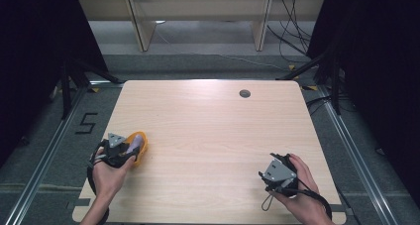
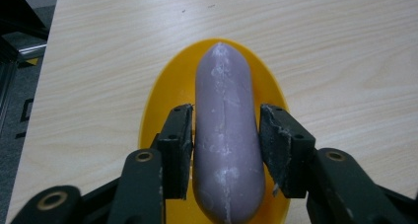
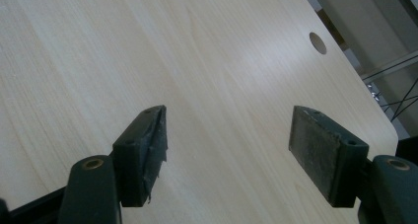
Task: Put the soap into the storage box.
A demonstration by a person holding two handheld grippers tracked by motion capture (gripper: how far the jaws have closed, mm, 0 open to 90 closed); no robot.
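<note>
Left hand-held gripper (image 2: 226,135) sits low at the near-left corner of the surface (image 1: 213,131), jaws straddling the purple sausage-shaped piece (image 2: 226,135), which lies lengthwise in the yellow oval dish (image 2: 165,91). The left pad touches it; the right pad shows a sliver of gap, so this looks like a release into the dish. Right hand-held gripper (image 3: 226,150) waits wide open, empty, over bare wood. Next, I'd judge: widen the jaws and lift straight off without nudging the dish.
</note>
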